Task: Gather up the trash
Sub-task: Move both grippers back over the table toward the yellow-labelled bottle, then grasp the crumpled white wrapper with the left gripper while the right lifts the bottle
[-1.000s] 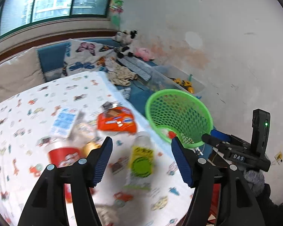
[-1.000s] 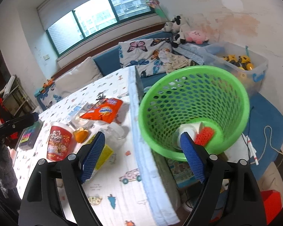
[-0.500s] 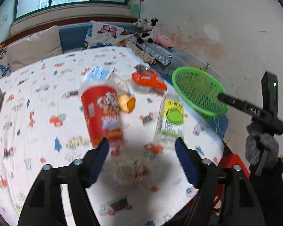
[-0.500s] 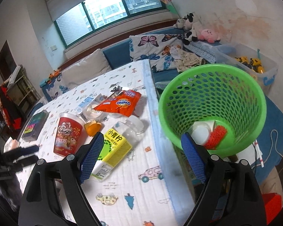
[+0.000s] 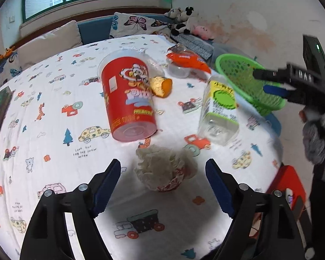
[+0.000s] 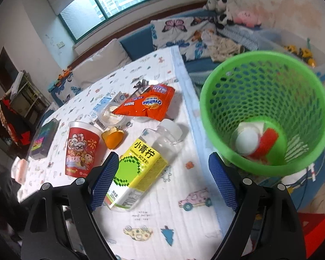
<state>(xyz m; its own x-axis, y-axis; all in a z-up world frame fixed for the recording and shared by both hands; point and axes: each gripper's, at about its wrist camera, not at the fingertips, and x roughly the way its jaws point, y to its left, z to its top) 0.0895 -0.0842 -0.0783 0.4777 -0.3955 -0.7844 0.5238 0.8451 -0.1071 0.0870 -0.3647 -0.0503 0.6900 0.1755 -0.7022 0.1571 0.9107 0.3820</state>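
Observation:
My left gripper [image 5: 162, 179] is open and empty, its fingers on either side of a crumpled paper wad [image 5: 164, 171] on the table. Beyond it are a red paper cup [image 5: 127, 99], an orange wrapper scrap [image 5: 162, 85], a clear bottle with a yellow-green label [image 5: 221, 108] and an orange Ovaltine packet [image 5: 187, 59]. My right gripper [image 6: 162, 177] is open and empty above the table edge, with the bottle [image 6: 140, 166] by its left finger. The green mesh basket [image 6: 264, 112] sits off the table's right side with a white cup and a red item inside.
The table wears a white cartoon-print cloth [image 5: 54, 130]. A clear plastic lid [image 6: 111, 116] lies by the packet, and a dark book [image 6: 44, 137] at the far left. A sofa with cushions [image 6: 184, 30] and a toy bin stand behind. A red box [image 5: 288, 186] sits on the floor.
My left gripper has swung back and down over the table until the paper wad lies between its fingers. My right gripper has shifted slightly nearer the bottle. Both stay open.

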